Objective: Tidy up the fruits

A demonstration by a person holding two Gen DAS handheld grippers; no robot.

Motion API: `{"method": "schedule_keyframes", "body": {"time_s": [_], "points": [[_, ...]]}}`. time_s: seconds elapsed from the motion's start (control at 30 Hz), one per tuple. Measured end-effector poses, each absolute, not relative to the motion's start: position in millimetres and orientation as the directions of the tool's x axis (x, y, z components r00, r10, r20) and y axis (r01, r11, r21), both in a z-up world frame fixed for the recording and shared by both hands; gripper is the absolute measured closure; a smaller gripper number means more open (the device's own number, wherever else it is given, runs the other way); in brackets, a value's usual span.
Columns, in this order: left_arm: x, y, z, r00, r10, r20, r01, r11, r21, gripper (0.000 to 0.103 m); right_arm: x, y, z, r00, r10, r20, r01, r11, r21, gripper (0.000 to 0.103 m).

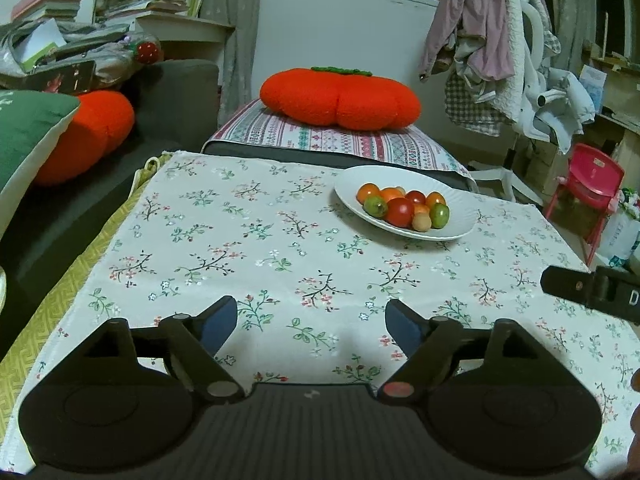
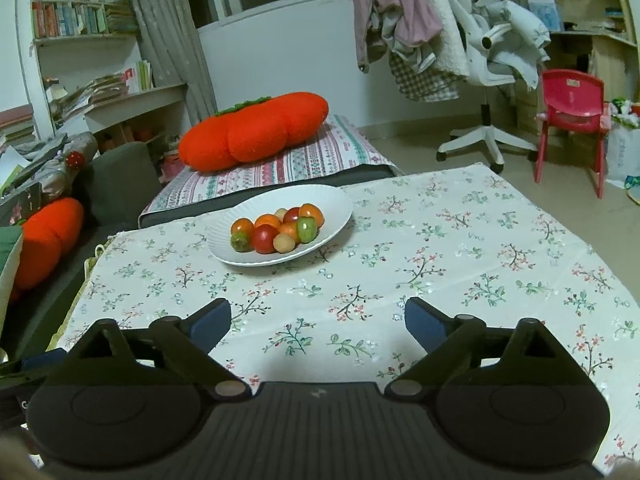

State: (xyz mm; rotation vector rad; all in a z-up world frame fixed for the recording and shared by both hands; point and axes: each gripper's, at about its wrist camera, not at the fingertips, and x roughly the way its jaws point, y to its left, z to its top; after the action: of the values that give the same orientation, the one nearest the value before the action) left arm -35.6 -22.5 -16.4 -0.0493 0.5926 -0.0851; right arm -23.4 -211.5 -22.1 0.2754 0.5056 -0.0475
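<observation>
A white ribbed plate (image 1: 352,184) stands at the far side of the table on a floral cloth (image 1: 256,248). It also shows in the right wrist view (image 2: 332,204). It holds several small fruits (image 1: 404,206): red, orange, green and pale ones, piled together (image 2: 276,229). My left gripper (image 1: 311,320) is open and empty, low over the near part of the cloth, well short of the plate. My right gripper (image 2: 318,320) is open and empty, also near the front edge. Part of the right gripper's body (image 1: 592,290) shows at the right edge of the left wrist view.
A large orange persimmon cushion (image 1: 340,98) lies on a striped bench (image 1: 360,140) behind the table. A grey sofa with another orange cushion (image 1: 84,132) is at the left. A white office chair draped with clothes (image 2: 440,40) and a red plastic chair (image 2: 572,112) stand at the right.
</observation>
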Motion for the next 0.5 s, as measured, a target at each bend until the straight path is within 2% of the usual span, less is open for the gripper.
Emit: {"method": "schedule_keyframes", "body": {"time_s": [0.33,0.5], "points": [[-36.7,-24.2,-16.2,0.826,-0.106,-0.553,0.079,0.994,-0.071,0.018,-21.2,-204.0,-23.4,0.864,0.04,-0.502,0.082,0.972,0.219,0.001],[-36.5,-23.7,-16.0,0.824,-0.122,-0.554,0.093,0.992,-0.081,0.013,-21.3,-204.3,-23.2,0.862,0.031,-0.506,0.085,0.975,0.206,0.0]]}}
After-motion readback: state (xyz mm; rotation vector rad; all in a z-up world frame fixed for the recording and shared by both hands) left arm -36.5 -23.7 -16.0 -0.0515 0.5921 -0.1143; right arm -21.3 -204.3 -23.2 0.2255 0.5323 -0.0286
